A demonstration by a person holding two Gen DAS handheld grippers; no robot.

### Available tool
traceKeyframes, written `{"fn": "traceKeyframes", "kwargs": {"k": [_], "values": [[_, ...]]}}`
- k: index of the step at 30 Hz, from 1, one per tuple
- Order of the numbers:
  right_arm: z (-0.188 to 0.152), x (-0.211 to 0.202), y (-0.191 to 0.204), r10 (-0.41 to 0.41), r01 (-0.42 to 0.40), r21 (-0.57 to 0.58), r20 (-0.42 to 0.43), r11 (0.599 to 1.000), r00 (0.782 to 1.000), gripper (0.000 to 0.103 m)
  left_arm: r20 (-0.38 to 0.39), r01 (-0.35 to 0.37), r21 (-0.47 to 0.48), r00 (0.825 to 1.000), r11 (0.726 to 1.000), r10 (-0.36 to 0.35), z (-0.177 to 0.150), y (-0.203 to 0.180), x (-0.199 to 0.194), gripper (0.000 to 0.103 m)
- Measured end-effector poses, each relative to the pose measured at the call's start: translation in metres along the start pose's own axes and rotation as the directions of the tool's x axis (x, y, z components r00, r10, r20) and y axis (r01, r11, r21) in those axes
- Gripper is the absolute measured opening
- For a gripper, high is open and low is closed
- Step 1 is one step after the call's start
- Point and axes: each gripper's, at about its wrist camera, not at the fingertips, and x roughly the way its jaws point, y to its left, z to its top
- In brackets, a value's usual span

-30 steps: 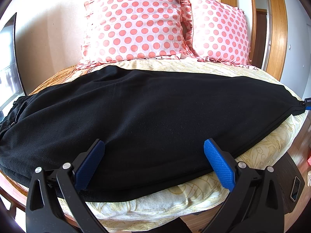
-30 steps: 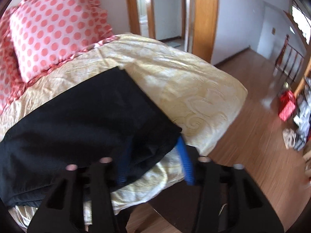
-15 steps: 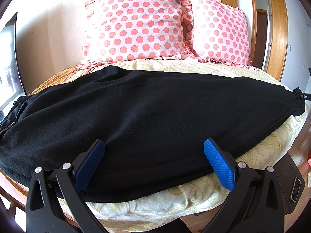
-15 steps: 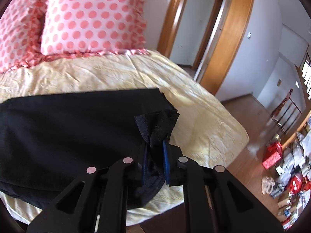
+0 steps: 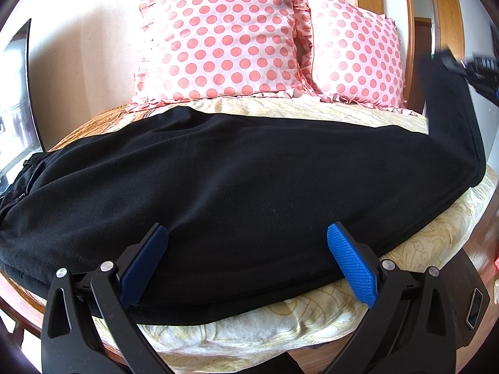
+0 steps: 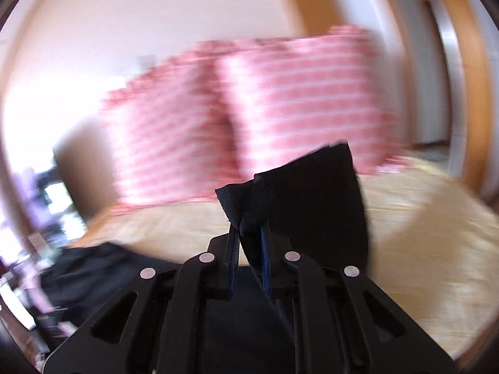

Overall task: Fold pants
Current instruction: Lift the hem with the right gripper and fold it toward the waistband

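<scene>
Your left wrist view is sharp and evenly daylit, though fisheye bending curves the bed (image 5: 405, 249) at the edges. Your right wrist view is heavily motion-blurred: the pillows (image 6: 280, 109) smear into stripes, with overexposed glare left of them.

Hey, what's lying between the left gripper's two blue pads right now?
In the left wrist view, only the black pants span the gap of the left gripper; its jaws stand wide open, gripping nothing.

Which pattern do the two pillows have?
Coral-red polka dots on pale pink pillows, best seen in the left wrist view.
</scene>
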Motion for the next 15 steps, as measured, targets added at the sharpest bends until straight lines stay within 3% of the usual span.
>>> {"fn": "traceKeyframes", "kwargs": {"k": [2, 4, 7, 8, 10, 13, 15], "values": [[-0.017, 0.038, 0.045, 0.156, -0.159, -0.029, -0.085, 0.987, 0.984, 0.012, -0.001, -0.003, -0.007, 1.0, 1.0, 0.003, -0.001, -0.002, -0.001, 0.101], [-0.046, 0.076, 0.082, 0.257, -0.27, -0.033, -0.21, 0.962, 0.943, 0.012, -0.003, 0.007, -0.022, 1.0, 1.0, -0.007, 0.0, 0.0, -0.002, 0.101], [-0.096, 0.13, 0.115, 0.242, -0.286, -0.054, -0.398, 0.957, 0.885, 0.012, 0.009, 0.051, -0.062, 0.999, 0.997, -0.05, 0.001, 0.006, -0.012, 0.101], [-0.108, 0.142, 0.119, 0.233, -0.279, -0.048, -0.426, 0.959, 0.874, 0.012, 0.015, 0.059, -0.073, 0.998, 0.996, -0.058, 0.001, 0.008, -0.017, 0.101], [-0.113, 0.152, 0.121, 0.242, -0.275, -0.016, -0.428, 0.961, 0.871, 0.012, 0.037, 0.047, -0.093, 0.998, 0.995, -0.043, 0.002, 0.017, -0.027, 0.101], [-0.096, 0.15, 0.131, 0.266, -0.286, -0.004, -0.356, 0.958, 0.896, 0.012, 0.082, 0.009, -0.139, 0.997, 0.99, 0.002, 0.004, 0.036, -0.043, 0.101], [-0.091, 0.153, 0.141, 0.294, -0.317, -0.009, -0.346, 0.949, 0.891, 0.012, 0.104, -0.009, -0.183, 0.994, 0.983, 0.028, 0.006, 0.049, -0.052, 0.101]]}}
